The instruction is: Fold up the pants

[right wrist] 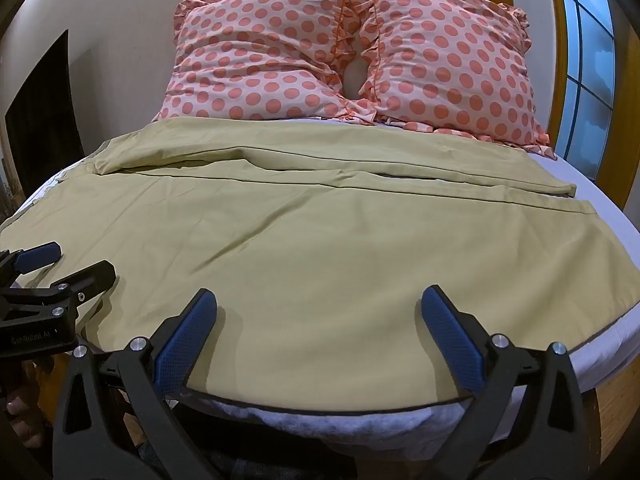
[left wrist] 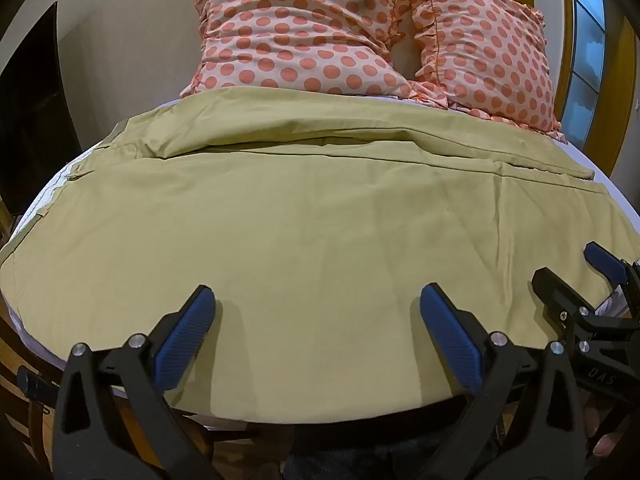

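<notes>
**A:** What lies in front of you?

**B:** Olive-yellow pants (right wrist: 320, 248), spread flat across the bed (right wrist: 612, 216), both legs running side to side, one leg nearer you and the other behind it, toward the two polka-dot pillows (right wrist: 452, 68) against the wall. The near long edge hangs at the bed's front lip, right under your tools.

**A:** How will the cloth behave?

**B:** Thin and limp, judging by the shallow creases and the way it drapes over the lip. Expect it to be light, to sag between two grip points and to slide easily on the sheet. Nothing fragile here.

**A:** Where do you take hold?

**B:** Pinch the near edge itself, well apart, so the fold carries over evenly toward the far leg. A seam or hem gives your pads more to bite.

**A:** And your tongs?

**B:** Both stand wide with nothing between them: left tongs (left wrist: 318, 336) and right tongs (right wrist: 320, 336) hover side by side over the near edge, blue pads spread.
</notes>
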A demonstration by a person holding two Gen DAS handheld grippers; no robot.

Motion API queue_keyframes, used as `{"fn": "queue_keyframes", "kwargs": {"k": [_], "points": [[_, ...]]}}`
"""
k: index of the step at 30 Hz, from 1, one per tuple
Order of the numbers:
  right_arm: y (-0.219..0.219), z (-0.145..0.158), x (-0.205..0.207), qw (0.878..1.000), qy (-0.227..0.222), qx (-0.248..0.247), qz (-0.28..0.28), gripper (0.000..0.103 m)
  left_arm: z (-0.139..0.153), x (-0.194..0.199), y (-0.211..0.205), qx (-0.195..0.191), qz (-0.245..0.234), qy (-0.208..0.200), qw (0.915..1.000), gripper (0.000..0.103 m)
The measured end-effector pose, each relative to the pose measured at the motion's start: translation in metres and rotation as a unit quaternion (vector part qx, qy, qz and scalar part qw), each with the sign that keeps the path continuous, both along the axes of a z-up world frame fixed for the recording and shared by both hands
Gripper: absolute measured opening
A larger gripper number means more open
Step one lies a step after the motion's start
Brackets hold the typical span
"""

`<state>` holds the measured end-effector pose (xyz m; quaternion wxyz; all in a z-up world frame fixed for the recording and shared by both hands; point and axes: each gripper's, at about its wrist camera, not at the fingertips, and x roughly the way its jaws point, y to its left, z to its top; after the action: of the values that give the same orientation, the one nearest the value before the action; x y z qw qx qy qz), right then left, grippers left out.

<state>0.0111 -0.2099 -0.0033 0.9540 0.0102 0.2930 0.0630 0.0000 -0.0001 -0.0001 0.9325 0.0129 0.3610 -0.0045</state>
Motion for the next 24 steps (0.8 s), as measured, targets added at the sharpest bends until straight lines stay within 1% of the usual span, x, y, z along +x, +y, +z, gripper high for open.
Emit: {"fn": "queue_keyframes", "kwargs": {"k": [24], "points": [[-0.0001,0.0001,0.0001,1.0,-0.002,0.001,0.0,0.102,0.0,0.0001,0.0,0.0,0.0,-0.001,1.0,0.101]]}}
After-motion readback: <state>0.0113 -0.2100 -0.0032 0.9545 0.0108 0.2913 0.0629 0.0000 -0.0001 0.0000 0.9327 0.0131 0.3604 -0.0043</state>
